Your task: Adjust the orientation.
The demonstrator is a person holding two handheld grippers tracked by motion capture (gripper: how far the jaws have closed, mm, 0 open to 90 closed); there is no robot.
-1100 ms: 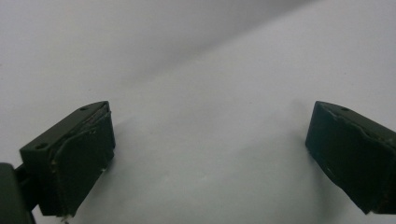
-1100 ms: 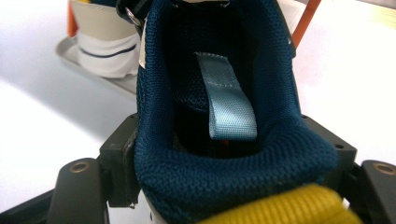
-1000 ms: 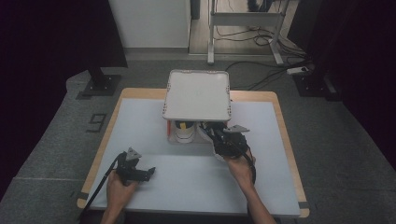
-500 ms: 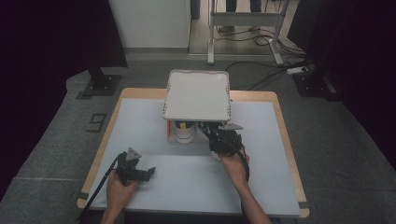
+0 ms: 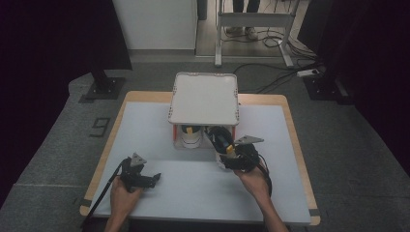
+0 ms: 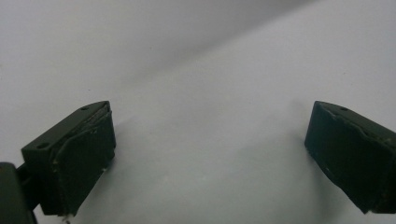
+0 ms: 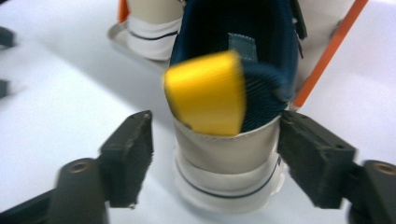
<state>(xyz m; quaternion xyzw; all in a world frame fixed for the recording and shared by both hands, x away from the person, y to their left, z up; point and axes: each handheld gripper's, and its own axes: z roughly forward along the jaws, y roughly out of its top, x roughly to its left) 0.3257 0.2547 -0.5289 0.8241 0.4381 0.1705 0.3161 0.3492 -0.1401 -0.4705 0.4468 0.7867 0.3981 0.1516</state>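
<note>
The cream, navy-lined shoe [image 7: 229, 158] with a yellow heel tab sits heel-first between the right gripper [image 7: 215, 163]'s jaws, which have just been narrowing, not yet clamped, mid-table.

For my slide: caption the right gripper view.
Right tool straddling the heel of a beige shoe with yellow pull tab.

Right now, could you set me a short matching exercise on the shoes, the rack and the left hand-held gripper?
Things:
1. Shoe with yellow heel tab
2. Second shoe
3. Rack top
4. Left hand-held gripper

States:
A. Bare white
B. Open over bare table
C. Heel between the right hand-held gripper's jaws
D. Under the rack, on the left

Pairs: 1-C, 2-D, 3-A, 4-B
</note>
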